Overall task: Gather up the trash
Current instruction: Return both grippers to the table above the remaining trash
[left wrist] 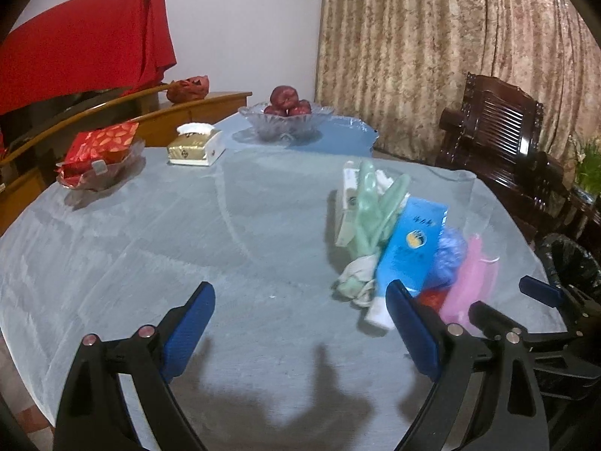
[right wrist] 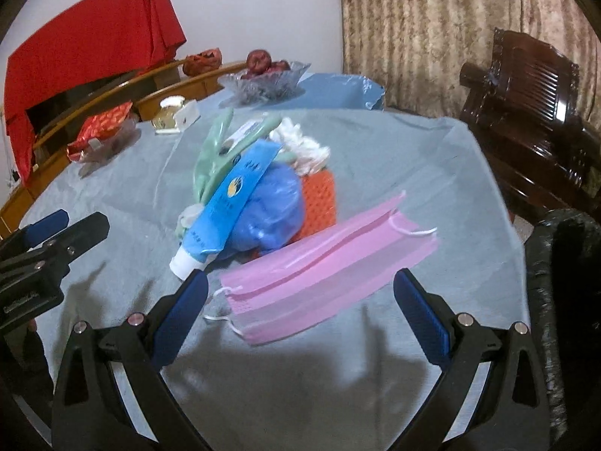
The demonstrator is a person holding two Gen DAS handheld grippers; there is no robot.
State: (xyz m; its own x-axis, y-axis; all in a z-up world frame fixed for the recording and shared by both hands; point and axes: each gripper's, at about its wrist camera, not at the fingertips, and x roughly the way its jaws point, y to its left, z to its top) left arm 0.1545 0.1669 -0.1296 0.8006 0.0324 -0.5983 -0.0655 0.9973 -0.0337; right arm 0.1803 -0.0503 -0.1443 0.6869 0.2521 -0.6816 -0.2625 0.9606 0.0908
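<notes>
Your right tongs [right wrist: 300, 300] are spread wide and hold nothing; the pink face mask [right wrist: 323, 263] lies flat on the bench [right wrist: 432, 158] just ahead of them, the nearest piece of a small heap of trash. Just behind the mask sit a crumpled blue plastic bag [right wrist: 274, 210] and an orange mesh piece [right wrist: 319, 199], and a blue tube [right wrist: 229, 203] leans across the bag with its white cap toward you. Beyond the tube are pale green wrappers [right wrist: 210, 158] and crumpled white tissue [right wrist: 304, 146].

Your left tongs [left wrist: 300, 330] are also wide open and empty, over bare cloth to the left of the tube [left wrist: 405, 248].

The mask is likely light, limp and thin, so pinch it across a raised pleated edge rather than the flat face. The bin with the black liner [right wrist: 563, 270] stands off the bench edge, right of the mask. The tube should be stiffer; grip its body.
</notes>
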